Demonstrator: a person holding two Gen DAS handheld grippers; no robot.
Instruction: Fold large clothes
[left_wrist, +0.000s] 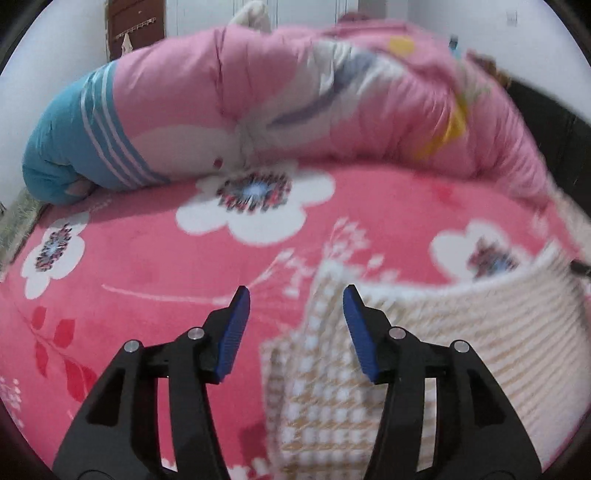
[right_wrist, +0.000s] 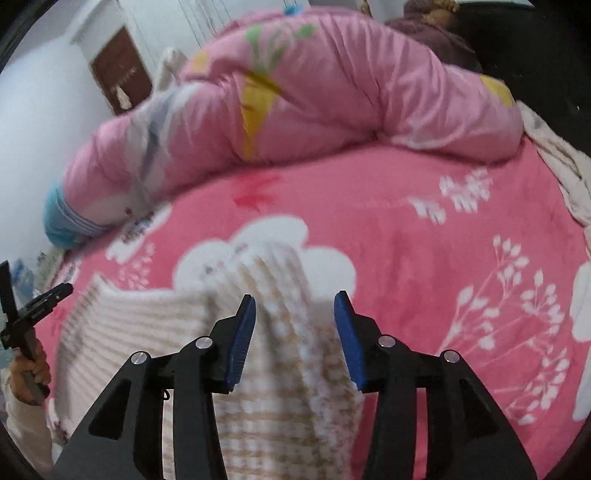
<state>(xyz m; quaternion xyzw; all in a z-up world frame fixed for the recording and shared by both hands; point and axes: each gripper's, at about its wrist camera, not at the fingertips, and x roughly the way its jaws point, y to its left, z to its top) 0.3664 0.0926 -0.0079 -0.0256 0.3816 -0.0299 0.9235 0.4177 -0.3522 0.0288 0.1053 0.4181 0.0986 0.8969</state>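
A cream and tan knitted garment with a checked and striped pattern lies on the pink flowered bed cover. My left gripper hangs over the garment's left edge, its blue pads apart and not pressing the cloth. In the right wrist view the same garment spreads to the left. My right gripper stands open over a raised fold of it, with the cloth between the pads but loose. The left gripper and the hand holding it show at the left edge.
A bulky pink quilt with a blue striped end lies rolled along the far side of the bed. A brown door and white wall stand behind. A pale cloth lies at the bed's right edge.
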